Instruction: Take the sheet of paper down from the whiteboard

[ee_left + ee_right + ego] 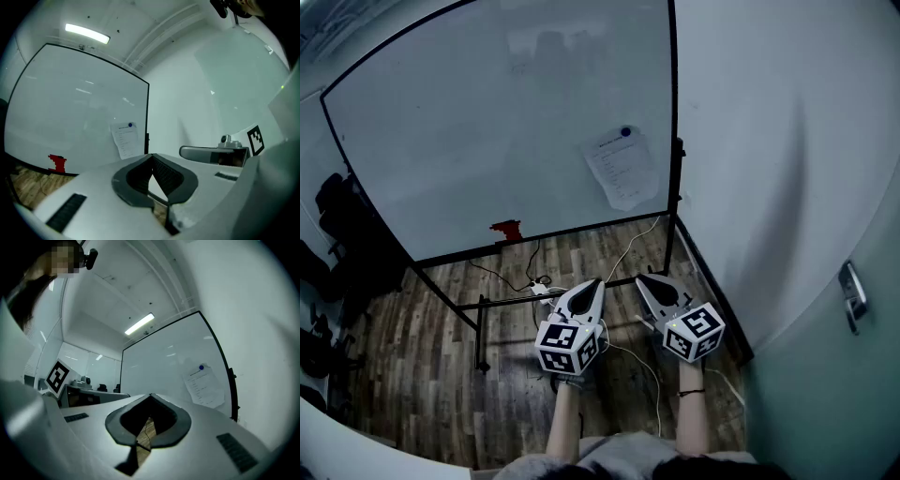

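Left gripper (152, 158) had its jaws shut tight, pads together, nothing between them. Right gripper (150, 396) was the same: closed and empty. Both were held side by side in front of the whiteboard (487, 122), well short of it, touching nothing, tips toward its lower right corner. The sheet of paper (622, 169) hung on the whiteboard's lower right part, near the right edge, slightly tilted, with a blue magnet (625, 132) at its top. A red object (506, 230) sat at the whiteboard's bottom edge, left of the paper. The whiteboard stood on a black frame over a wood-plank floor (403, 375), with cables (630, 251) lying below it. A white wall (769, 141) ran just right of the whiteboard, and a door handle (852, 291) was further right.
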